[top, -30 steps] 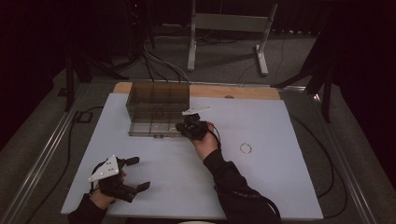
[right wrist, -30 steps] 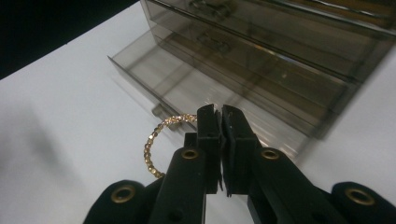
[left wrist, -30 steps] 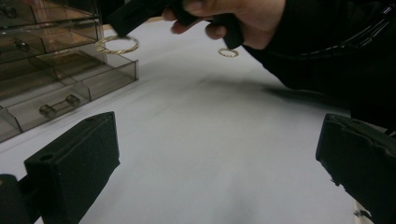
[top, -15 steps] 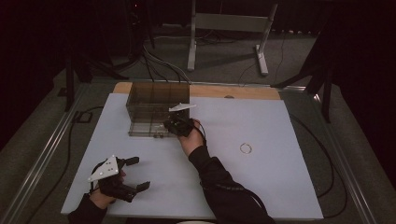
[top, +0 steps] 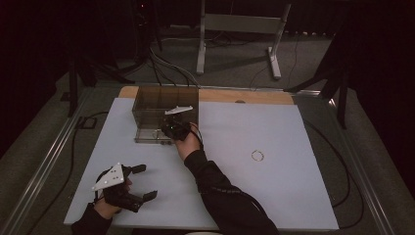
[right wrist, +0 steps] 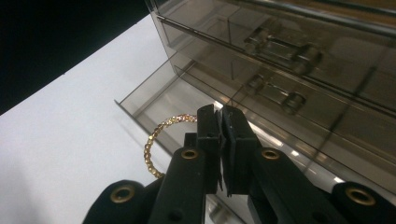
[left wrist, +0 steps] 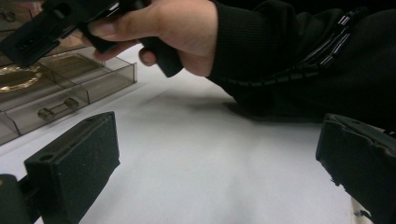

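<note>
— What's different from a moment ago?

— My right gripper (top: 169,131) has slid left along the front of the smoky drawer box (top: 165,105), and now hangs over its pulled-out bottom drawer (right wrist: 154,100). Its jaws are pressed together on a gold bracelet (right wrist: 161,140); the chain loops out to one side of them, right above the drawer's front edge.

— So what does that mean for the job?

— I judge the carrying is nearly done. The bracelet is above the drawer but not yet lying in it, so what's left is to ease down and let go.

— And your other hand?

— My left gripper (top: 128,188) hasn't shifted. It rests near my edge of the table with its jaws wide apart, nothing between them.

— Anything else waiting?

— A second gold bracelet (top: 257,155) lies alone on the white tabletop (top: 293,196), well apart to the right of the box.

— What's the place like?

— The white top is matt and bare, with a wooden strip (top: 244,96) along its far edge. Beyond it the room is dark: grey floor, cables, and a pale metal stand (top: 237,29).
</note>
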`<state>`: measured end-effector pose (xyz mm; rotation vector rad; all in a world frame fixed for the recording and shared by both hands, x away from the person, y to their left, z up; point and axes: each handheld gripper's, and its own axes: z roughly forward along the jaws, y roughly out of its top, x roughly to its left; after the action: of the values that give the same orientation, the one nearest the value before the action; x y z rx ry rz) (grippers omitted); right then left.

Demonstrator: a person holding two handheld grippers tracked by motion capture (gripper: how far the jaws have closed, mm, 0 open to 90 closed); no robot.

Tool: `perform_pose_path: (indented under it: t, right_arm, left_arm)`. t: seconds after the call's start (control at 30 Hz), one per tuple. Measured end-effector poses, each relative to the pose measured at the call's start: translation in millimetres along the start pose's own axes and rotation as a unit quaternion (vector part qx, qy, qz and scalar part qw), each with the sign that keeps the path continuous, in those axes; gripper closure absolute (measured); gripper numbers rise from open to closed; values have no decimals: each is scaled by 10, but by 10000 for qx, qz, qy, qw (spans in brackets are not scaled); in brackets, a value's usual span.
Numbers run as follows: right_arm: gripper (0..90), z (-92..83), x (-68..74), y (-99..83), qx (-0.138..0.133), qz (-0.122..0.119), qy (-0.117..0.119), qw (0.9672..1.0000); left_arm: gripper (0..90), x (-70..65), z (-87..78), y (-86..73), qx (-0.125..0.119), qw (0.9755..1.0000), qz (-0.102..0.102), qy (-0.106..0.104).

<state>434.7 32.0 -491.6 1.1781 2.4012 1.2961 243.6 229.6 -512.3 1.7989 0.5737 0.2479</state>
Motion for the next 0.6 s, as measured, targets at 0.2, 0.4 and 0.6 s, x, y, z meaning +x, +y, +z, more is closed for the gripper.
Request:
perform_pose_path:
  t: [0.2, 0.4, 0.6]
  right_arm:
    - [870, 170, 43, 50, 4, 148, -14, 9999]
    - [696, 303, 39, 90, -186, 556, 157, 9982]
    - [481, 243, 60, 76, -265, 658, 398, 9967]
  left_arm:
    - [5, 1, 1, -4, 2, 10000, -3, -7]
    - [5, 1, 1, -6, 1, 10000, -6, -21]
    - [5, 12, 2, -9, 5, 10000, -15, -26]
